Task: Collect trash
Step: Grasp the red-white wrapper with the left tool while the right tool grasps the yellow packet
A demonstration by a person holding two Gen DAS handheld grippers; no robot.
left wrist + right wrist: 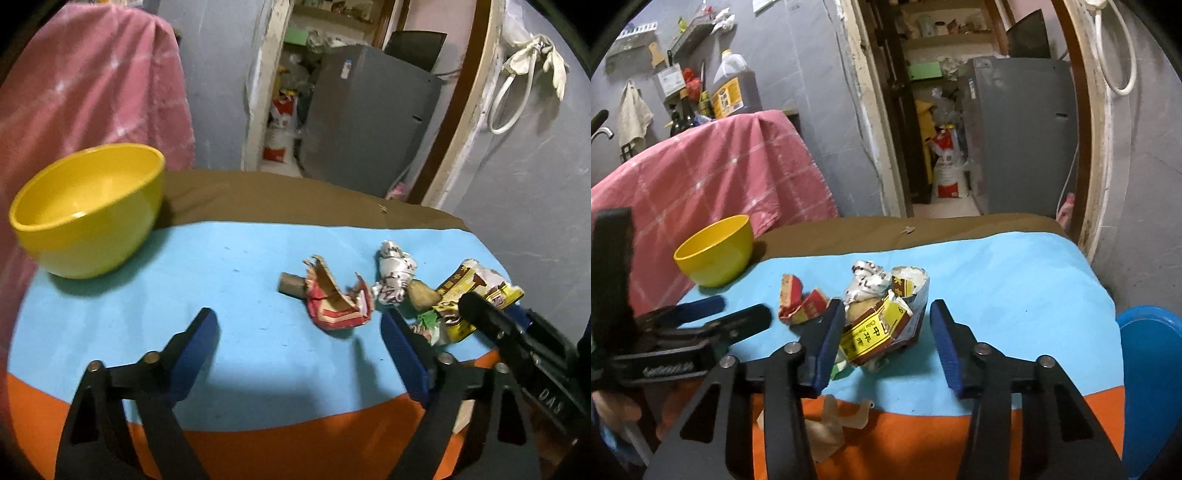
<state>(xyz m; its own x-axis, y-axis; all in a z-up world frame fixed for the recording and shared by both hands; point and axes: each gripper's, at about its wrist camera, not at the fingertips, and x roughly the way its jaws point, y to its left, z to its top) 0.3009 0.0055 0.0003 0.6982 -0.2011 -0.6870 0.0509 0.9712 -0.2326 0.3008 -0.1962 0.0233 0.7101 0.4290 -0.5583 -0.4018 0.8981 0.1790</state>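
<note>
Trash all uncollected: yellow wrapper [875,332] between right gripper [886,343] jaws, released, pads not yet pressing; red wrapper [338,301] just ahead of left gripper [299,354], jaws released, empty; yellow bowl [88,210] far-left, empty.

Glossy yellow bowl [88,210], matt blue cloth [240,295], crumpled printed paper wrappers [882,328].

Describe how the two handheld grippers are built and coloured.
Both look alike: the left gripper and right gripper have black angular linkage arms with silver pivot pins and flat blue textured fingers. Raised, unreadable lettering marks the black bodies. No cables or sleeves visible.
</note>
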